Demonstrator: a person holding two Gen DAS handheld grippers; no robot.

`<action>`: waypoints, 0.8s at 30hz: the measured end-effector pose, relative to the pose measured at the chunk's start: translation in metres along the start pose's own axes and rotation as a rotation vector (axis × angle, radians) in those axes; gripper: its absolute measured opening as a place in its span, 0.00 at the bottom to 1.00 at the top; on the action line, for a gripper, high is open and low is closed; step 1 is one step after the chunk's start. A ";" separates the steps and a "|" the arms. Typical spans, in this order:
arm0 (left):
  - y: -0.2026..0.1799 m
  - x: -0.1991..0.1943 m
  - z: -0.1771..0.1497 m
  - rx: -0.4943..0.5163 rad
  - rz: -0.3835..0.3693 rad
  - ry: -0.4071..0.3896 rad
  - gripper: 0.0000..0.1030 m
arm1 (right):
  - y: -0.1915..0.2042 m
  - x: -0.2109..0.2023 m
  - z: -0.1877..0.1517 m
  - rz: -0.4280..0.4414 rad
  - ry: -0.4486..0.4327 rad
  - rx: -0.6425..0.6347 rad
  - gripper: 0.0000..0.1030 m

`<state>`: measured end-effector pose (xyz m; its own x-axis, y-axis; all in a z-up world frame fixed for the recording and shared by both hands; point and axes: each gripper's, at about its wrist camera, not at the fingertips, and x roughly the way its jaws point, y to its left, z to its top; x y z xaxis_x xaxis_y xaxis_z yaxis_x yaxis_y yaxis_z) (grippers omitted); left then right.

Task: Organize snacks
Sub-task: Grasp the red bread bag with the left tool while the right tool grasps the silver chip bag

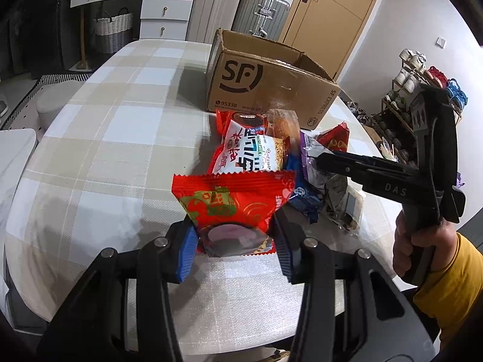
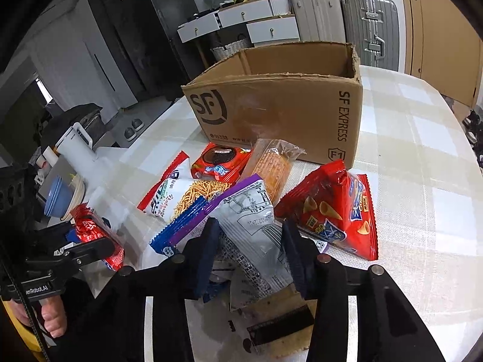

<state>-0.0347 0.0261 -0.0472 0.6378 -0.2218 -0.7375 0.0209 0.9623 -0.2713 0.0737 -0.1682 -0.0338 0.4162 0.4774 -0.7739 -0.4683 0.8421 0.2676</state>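
Note:
My left gripper (image 1: 234,241) is shut on a red snack packet (image 1: 232,202), held just above the table; it shows in the right wrist view too (image 2: 96,232). My right gripper (image 2: 250,253) straddles a grey-and-purple snack bag (image 2: 250,226) with its pads at the bag's sides; the bag also shows in the left wrist view (image 1: 317,163). An open SF cardboard box (image 2: 277,111) stands behind the pile. The pile holds a noodle snack bag (image 2: 187,193), a red cookie pack (image 2: 220,163), a cracker pack (image 2: 271,169), a red cone-snack bag (image 2: 335,211) and a blue wrapper (image 2: 178,223).
The table carries a beige-and-white checked cloth (image 1: 114,138). A white kettle (image 2: 75,147) and stacked bowls (image 2: 60,199) stand off the table's left side. Suitcases (image 1: 259,15), drawers and a door are behind. A shoe rack (image 1: 401,111) is at right.

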 end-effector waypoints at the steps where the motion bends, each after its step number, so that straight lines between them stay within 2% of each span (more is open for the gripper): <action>1: 0.000 0.000 0.000 0.000 0.001 0.000 0.41 | 0.000 -0.002 -0.001 -0.001 -0.001 -0.003 0.41; 8: 0.001 -0.001 0.000 -0.007 -0.007 0.000 0.41 | -0.001 -0.008 -0.005 0.016 -0.002 -0.011 0.40; 9: 0.001 -0.001 0.000 -0.009 -0.009 0.001 0.41 | 0.000 -0.008 -0.006 0.013 -0.003 -0.021 0.49; 10: 0.001 -0.001 0.000 -0.010 -0.012 0.002 0.41 | 0.001 -0.007 -0.006 -0.017 0.001 -0.036 0.62; 11: 0.001 -0.002 0.000 -0.012 -0.014 0.001 0.41 | 0.002 -0.007 -0.007 -0.062 0.002 -0.054 0.70; 12: 0.001 -0.002 0.000 -0.012 -0.015 0.000 0.41 | 0.003 -0.008 -0.008 -0.085 -0.002 -0.076 0.87; 13: 0.001 -0.002 0.000 -0.012 -0.017 0.001 0.41 | 0.003 -0.008 -0.009 -0.085 -0.003 -0.088 0.91; 17: 0.002 -0.002 0.000 -0.013 -0.021 0.002 0.41 | 0.004 0.004 -0.010 -0.043 0.034 -0.114 0.91; 20: 0.001 -0.002 0.000 -0.011 -0.021 0.003 0.41 | 0.006 0.013 -0.010 -0.027 0.060 -0.121 0.86; 23: 0.001 -0.003 0.000 -0.012 -0.023 0.003 0.41 | 0.007 0.010 -0.007 -0.035 0.036 -0.122 0.66; 24: 0.001 -0.003 0.000 -0.014 -0.026 0.004 0.41 | 0.006 0.008 -0.006 -0.034 0.026 -0.118 0.63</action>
<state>-0.0363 0.0277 -0.0456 0.6339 -0.2470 -0.7329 0.0261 0.9539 -0.2989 0.0700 -0.1607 -0.0419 0.4132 0.4413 -0.7966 -0.5433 0.8214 0.1732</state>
